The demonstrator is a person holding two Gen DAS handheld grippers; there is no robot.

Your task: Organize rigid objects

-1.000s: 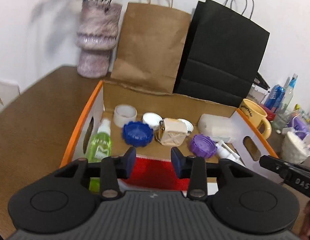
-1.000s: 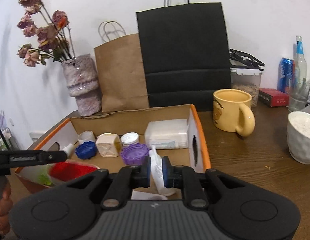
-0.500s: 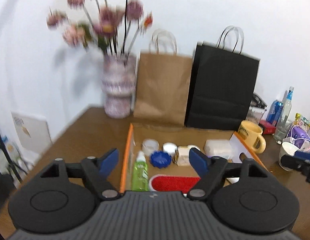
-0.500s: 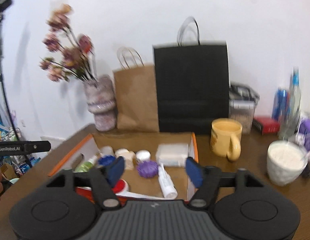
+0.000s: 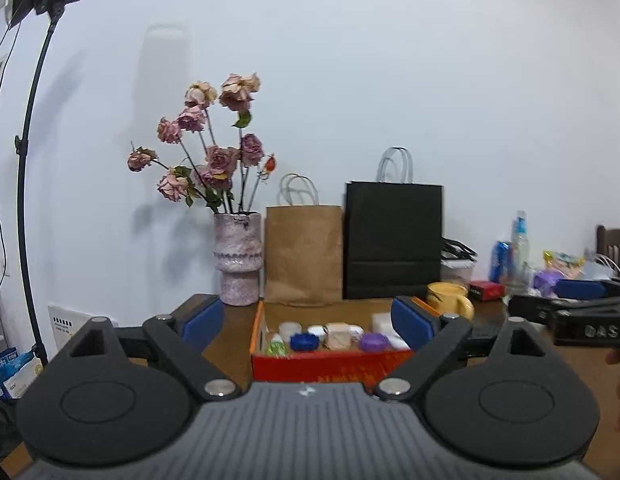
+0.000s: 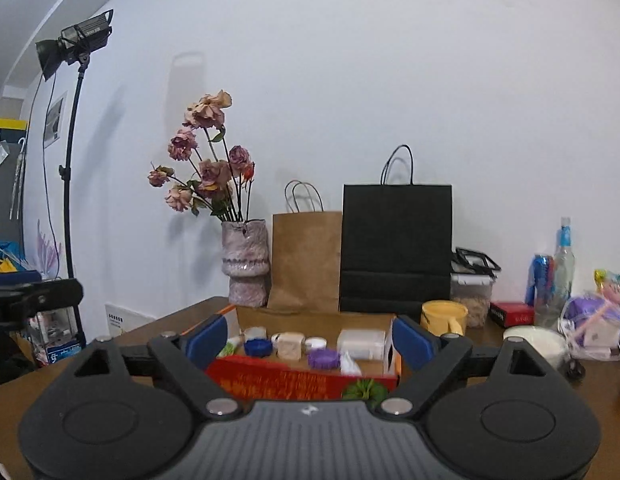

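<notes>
A cardboard box with an orange rim and red front stands on the wooden table, some way ahead of both grippers. It holds a green bottle, a blue lid, a beige cube, a purple lid and a white block. A white spray bottle lies near its right wall. My left gripper hangs in the air short of the box, its jaws opening wide with nothing between them. My right gripper is likewise back from the box, jaws opening and empty.
Behind the box stand a vase of dried roses, a brown paper bag and a black paper bag. To the right are a yellow mug, a white bowl, bottles and cans. A light stand rises at the left.
Both grippers have drawn back and up from the box, which now looks small and distant. Their jaws went from nearly shut to wide open. Neither holds anything.
</notes>
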